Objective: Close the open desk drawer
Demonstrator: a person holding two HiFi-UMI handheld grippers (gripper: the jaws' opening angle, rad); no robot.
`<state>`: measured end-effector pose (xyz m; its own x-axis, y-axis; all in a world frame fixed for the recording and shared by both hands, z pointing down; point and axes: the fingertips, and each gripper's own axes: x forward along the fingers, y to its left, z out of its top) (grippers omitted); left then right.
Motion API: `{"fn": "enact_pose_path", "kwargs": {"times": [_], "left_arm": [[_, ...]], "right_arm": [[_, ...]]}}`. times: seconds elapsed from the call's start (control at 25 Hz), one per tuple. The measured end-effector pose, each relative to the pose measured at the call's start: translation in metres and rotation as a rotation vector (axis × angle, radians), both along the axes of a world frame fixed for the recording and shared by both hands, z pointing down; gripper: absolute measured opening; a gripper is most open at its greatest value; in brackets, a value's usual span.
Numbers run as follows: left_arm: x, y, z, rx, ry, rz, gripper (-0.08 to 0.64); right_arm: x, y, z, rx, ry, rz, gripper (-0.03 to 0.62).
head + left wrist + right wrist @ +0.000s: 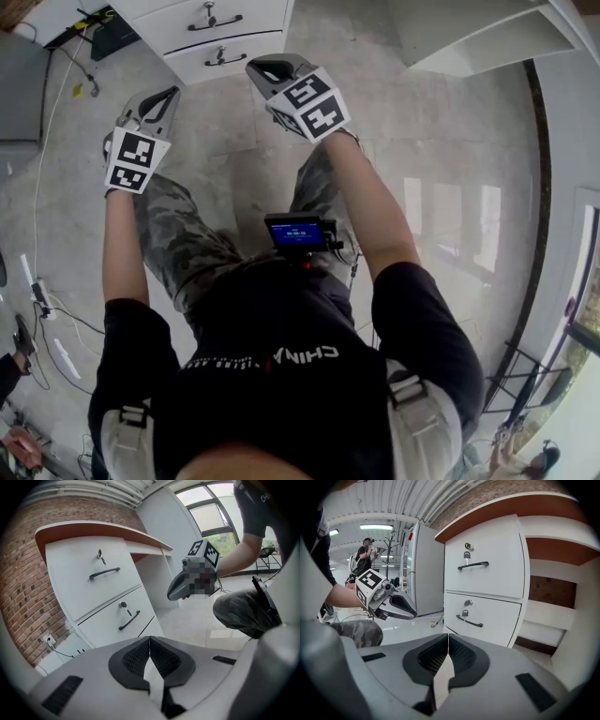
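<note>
**Grippers.** Two are in use, and both are empty.
- The left gripper (150, 641) has its jaws closed pad to pad, with nothing between them.
- The right gripper (448, 639) is in the same state: jaws together and holding nothing.
- In the head view, both are held in front of the person's knees and point toward the drawer unit (169, 28), well apart from it.
- The right gripper is the nearer of the two to the drawer unit.

**Task item.**
- The white drawer unit stands under an orange-edged desk top (497, 506).
- Two drawer fronts are clearly seen: the upper drawer (497, 578) and the lower drawer (492, 609).
- Each front carries one dark handle and one key in its lock, which makes two handles and two keys.
- In the right gripper view, both fronts look flush with the unit.
- An open drawer cannot be identified in any view.

**Surroundings.**
- Pale tiled floor (234, 159) lies between the grippers and the unit.
- The following items lie off to the left:
  - cables (89, 17)
  - one power strip (41, 296)
- One wall socket (48, 640) sits in the brick wall (23, 597) beside the unit.
- One tall white cabinet (426, 569) stands to the left of the drawers.
- One other person (363, 555) stands far behind the cabinet.
- One small screen device (298, 231) is mounted on the operator's chest.
</note>
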<state>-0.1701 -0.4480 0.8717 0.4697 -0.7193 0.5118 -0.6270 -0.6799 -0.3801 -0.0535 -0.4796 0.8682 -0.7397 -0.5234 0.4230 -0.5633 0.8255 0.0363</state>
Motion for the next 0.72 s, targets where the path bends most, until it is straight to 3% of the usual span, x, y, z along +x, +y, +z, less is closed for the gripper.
{"fn": "enact_pose_path", "kwargs": {"times": [0.2,0.36,0.52,0.72], "left_arm": [[0.005,0.001,0.011,-0.057,0.010,0.018,0.012],[0.013,0.008,-0.017,-0.112,0.030,0.036,0.012],[0.017,0.022,-0.075,-0.176,0.005,0.045,0.012],[0.022,0.039,-0.183,-0.227,0.003,0.031,0.012]], "right_arm": [[0.008,0.000,0.012,-0.036,0.026,0.015,0.015],[0.017,0.004,-0.021,-0.082,0.030,0.032,0.015],[0.027,0.015,-0.088,-0.116,0.063,0.036,0.015],[0.040,0.035,-0.195,-0.173,0.080,0.048,0.015]]}}
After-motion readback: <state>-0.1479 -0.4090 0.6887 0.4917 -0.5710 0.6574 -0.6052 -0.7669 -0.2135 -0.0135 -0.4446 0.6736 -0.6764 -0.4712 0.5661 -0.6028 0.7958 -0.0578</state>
